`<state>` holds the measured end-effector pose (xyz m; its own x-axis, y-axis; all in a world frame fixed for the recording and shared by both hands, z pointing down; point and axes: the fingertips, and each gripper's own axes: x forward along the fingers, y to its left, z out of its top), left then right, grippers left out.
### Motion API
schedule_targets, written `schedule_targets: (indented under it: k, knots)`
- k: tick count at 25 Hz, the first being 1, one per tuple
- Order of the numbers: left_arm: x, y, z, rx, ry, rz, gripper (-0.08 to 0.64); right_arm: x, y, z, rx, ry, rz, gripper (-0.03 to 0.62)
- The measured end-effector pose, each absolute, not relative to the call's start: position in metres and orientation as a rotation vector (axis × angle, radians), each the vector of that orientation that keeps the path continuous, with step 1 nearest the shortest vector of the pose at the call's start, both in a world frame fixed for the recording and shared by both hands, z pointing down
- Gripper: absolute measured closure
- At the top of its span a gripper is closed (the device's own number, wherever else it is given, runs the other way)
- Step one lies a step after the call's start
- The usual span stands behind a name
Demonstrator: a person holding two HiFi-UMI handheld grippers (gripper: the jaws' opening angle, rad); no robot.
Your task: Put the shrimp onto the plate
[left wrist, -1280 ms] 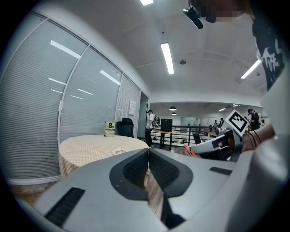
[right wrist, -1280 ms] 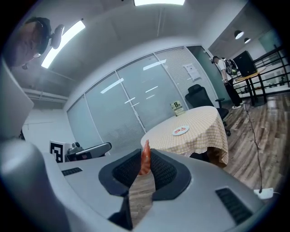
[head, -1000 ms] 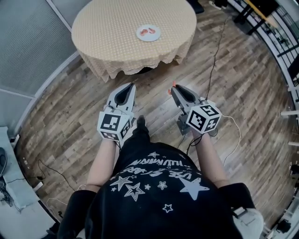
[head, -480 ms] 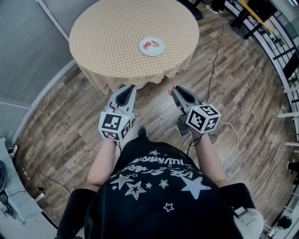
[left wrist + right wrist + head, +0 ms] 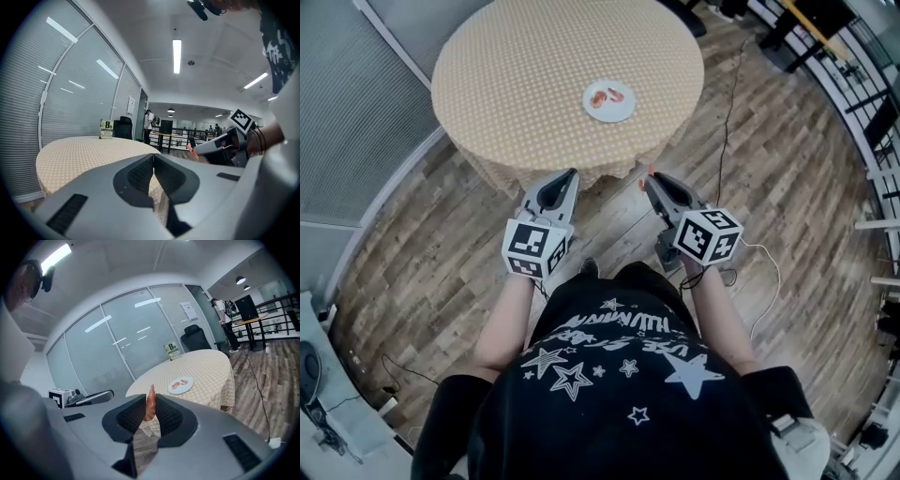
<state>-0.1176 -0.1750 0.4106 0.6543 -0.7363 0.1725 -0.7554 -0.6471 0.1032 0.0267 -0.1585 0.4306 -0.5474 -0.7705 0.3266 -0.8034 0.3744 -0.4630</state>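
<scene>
- The right hand-held gripper (image 5: 149, 405) is clamped on 1 shrimp (image 5: 150, 401). The shrimp stands upright between the pads, with its pointed end above the jaw tips.
- In the head view, this shrimp shows only as a small orange tip at the front of the right jaws.
- The left hand-held gripper (image 5: 153, 156) has its jaws closed tip to tip, with nothing between them.
- Both hand-held grippers are side by side in front of the person's black star-print shirt (image 5: 619, 394). They are above the wood floor (image 5: 778, 206) and point toward the table (image 5: 516, 75).
- The jaw tips are near the hanging edge of the tablecloth, not over the table top.
- The table is round and covered with a tan dotted cloth.
- A white plate (image 5: 609, 118) sits on the table's right half, toward the near edge, well apart from both hand-held grippers.
- The plate carries 2 more shrimps (image 5: 598, 97) lying side by side.
- A sign card (image 5: 172, 351) stands upright near the table's far edge.
- A black cable (image 5: 731, 103) runs across the floor to the right of the table.
</scene>
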Motion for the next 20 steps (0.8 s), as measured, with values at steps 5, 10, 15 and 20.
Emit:
schedule_targets:
  k: [5, 10, 15, 20]
  knots:
    - [-0.114, -0.188, 0.419, 2.689, -1.224, 0.202, 0.549, 0.035, -0.173, 0.436, 1.478, -2.55, 0.945, 0.522]
    - [-0.108, -0.205, 0.425, 2.669, -1.272, 0.24, 0.549, 0.046, -0.2, 0.452, 1.441, -2.559, 0.986, 0.522]
    - [-0.11, -0.24, 0.429, 2.603, -1.371, 0.257, 0.549, 0.042, -0.248, 0.461, 1.331, -2.583, 0.978, 0.522]
    - [-0.109, -0.278, 0.435, 2.57, -1.418, 0.294, 0.549, 0.035, -0.305, 0.464, 1.242, -2.605, 0.969, 0.522]
